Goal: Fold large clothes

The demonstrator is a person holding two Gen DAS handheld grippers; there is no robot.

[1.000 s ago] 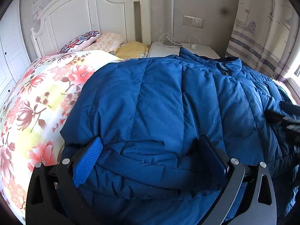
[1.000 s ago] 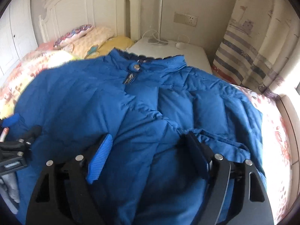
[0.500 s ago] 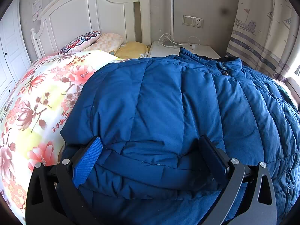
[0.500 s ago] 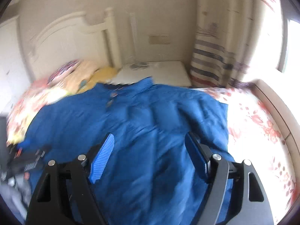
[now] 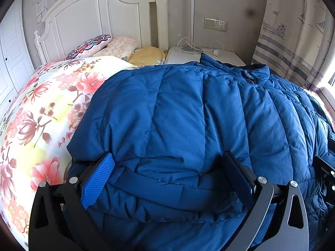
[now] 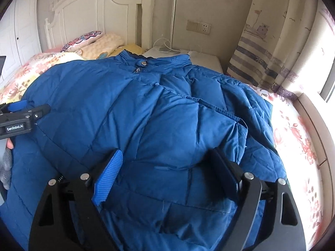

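Observation:
A large blue puffer jacket (image 5: 188, 113) lies spread on the bed, collar toward the headboard; it also shows in the right wrist view (image 6: 146, 108). My left gripper (image 5: 169, 167) is open, its fingers wide apart and pressed against a bulging fold at the jacket's left edge. My right gripper (image 6: 167, 167) is open, its fingers straddling a raised bulge of the jacket on the right side. The left gripper also shows at the left edge of the right wrist view (image 6: 18, 117), and part of the right gripper shows at the left wrist view's right edge (image 5: 326, 173).
The bed has a floral quilt (image 5: 41, 108) and pillows (image 5: 117, 48) by the white headboard (image 5: 94, 16). A white nightstand (image 5: 209, 56) with a lamp pole and cables stands behind the collar. A curtain (image 6: 272, 41) and window ledge (image 6: 314, 121) are at the right.
The right gripper swung up and away, then came back down onto the jacket's right side. The left gripper has stayed in place on the left fold.

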